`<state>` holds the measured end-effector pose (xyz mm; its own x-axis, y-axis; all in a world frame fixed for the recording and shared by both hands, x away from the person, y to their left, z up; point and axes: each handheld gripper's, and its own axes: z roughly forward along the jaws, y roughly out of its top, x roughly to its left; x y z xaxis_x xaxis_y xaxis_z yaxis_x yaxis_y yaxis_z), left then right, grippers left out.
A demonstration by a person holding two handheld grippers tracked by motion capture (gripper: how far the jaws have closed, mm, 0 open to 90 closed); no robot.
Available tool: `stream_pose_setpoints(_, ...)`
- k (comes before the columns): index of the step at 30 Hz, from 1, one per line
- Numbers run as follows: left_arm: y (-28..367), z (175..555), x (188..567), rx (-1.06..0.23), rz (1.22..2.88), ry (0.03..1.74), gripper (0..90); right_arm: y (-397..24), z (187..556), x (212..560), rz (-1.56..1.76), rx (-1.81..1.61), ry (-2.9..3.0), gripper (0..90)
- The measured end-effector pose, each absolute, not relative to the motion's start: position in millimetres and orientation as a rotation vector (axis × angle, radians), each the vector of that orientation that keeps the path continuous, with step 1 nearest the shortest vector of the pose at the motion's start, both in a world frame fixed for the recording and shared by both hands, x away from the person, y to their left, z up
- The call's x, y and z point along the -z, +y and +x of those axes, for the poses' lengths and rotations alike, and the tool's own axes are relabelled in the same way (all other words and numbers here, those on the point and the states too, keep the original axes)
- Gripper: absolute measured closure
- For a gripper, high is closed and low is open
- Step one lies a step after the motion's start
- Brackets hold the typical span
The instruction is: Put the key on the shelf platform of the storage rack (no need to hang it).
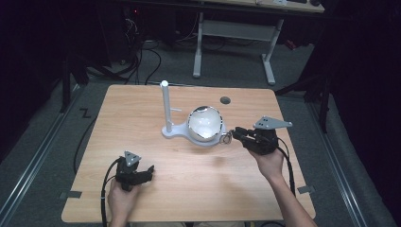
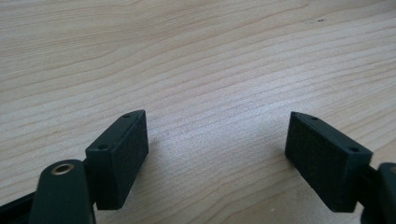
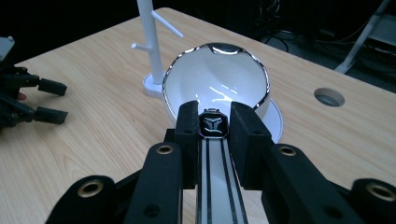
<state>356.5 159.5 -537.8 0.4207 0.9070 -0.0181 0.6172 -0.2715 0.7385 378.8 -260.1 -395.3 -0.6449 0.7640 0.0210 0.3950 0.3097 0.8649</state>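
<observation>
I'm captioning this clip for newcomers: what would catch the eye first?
The shiny white bowl with a mirror-like rim at the table's centre, sitting on a white stand whose tall pegged post rises beside it. Next, the right gripper, shut on a black watch with a white, black-striped strap at the bowl's edge. The left gripper rests open over bare wood.

My high view: table evenly lit from overhead, room around it near black, picture soft. Glare streaks on bowl rim and inside. Left gripper view bright; I see soft shadows under pads, wood grain sharp. Right gripper view: nearest gripper parts slightly blurred, far edges maybe bowed
</observation>
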Motion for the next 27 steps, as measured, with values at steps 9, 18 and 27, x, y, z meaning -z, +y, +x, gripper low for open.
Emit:
stream_pose_setpoints(9,160,357,538,-0.544,1.997,1.286,21.6,-250,391,380,1.011,-1.290,2.195,74.6)
stream_pose_setpoints(18,160,357,538,-0.544,1.997,1.286,21.6,-241,404,370,0.987,-1.276,2.220,74.6)
stream_pose_setpoints(27,160,357,538,-0.542,1.995,1.286,21.6,-232,418,366,0.997,-1.261,2.227,74.5)
